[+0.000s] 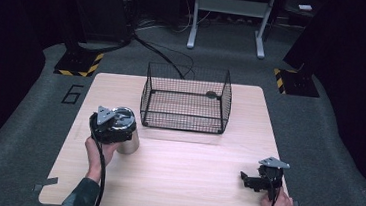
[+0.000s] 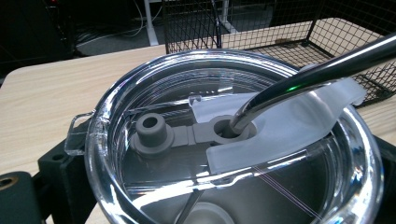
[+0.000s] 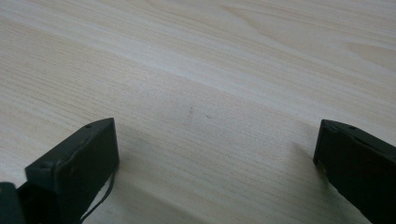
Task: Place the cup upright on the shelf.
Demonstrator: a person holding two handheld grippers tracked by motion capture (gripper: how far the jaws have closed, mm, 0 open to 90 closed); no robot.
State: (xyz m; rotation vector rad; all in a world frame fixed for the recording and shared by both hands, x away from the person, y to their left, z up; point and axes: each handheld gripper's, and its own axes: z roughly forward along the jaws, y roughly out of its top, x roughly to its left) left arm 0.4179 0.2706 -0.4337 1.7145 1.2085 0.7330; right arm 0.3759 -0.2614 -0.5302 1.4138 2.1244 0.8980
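A steel tumbler (image 1: 130, 144) stands on the left side of the wooden table (image 1: 189, 184). My left gripper (image 1: 117, 127) is over its top, and the jaws press against its two sides. In the left gripper view the tumbler's clear lid (image 2: 109, 121) has a grey stopper (image 2: 150, 128). A bent metal straw (image 2: 317, 70) passes through the lid and leans right. My right gripper (image 1: 248, 180) rests low at the table's front right. Its jaws are wide apart, open over bare wood (image 3: 215, 135).
A black wire basket (image 1: 185, 100) stands at the back middle of the table, just beyond the tumbler (image 2: 280, 28). Dark carpet surrounds the table. Behind it are a white frame's legs (image 1: 228, 21) and yellow-black striped bases (image 1: 79, 64).
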